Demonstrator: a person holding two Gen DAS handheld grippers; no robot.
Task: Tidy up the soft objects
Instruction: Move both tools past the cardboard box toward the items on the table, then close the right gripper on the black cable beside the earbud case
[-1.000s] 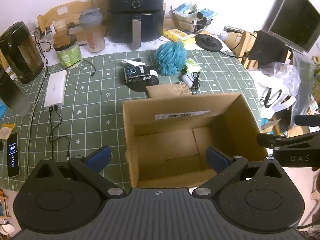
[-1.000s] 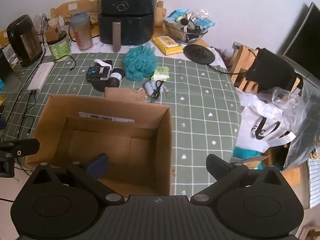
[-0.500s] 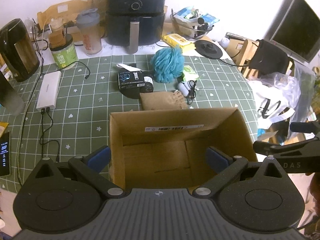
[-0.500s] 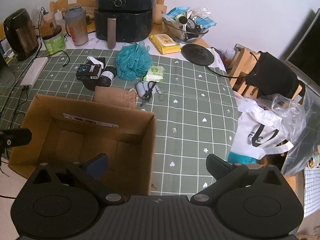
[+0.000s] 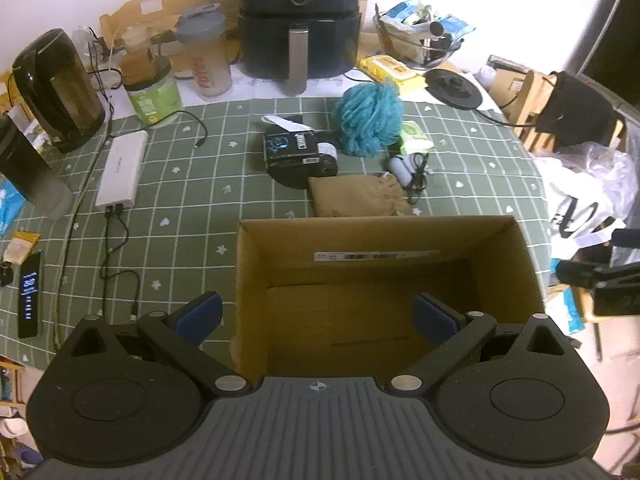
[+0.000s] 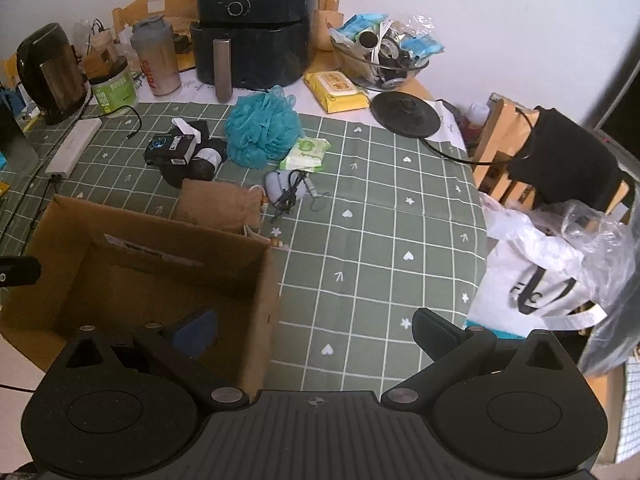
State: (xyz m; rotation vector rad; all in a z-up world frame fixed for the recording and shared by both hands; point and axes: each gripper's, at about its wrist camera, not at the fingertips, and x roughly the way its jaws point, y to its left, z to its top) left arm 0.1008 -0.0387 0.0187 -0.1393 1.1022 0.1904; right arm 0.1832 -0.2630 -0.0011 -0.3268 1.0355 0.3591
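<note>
An open, empty cardboard box stands at the table's near edge. Behind it lie a brown cloth pouch, a teal bath pouf, a black rolled sock bundle with a dark packet, and a green wipes pack. My left gripper hangs open over the box's near side, holding nothing. My right gripper is open and holds nothing; its left finger is over the box's right corner and its right finger over the green cloth.
At the back stand an air fryer, a kettle, a shaker bottle, a green jar and a glass bowl. A power strip and cables lie left; a phone is near the edge. Bags hang off the right.
Both views have drawn back slightly from the table. In the right wrist view the box has slid left. Nothing was gripped or moved on the table.
</note>
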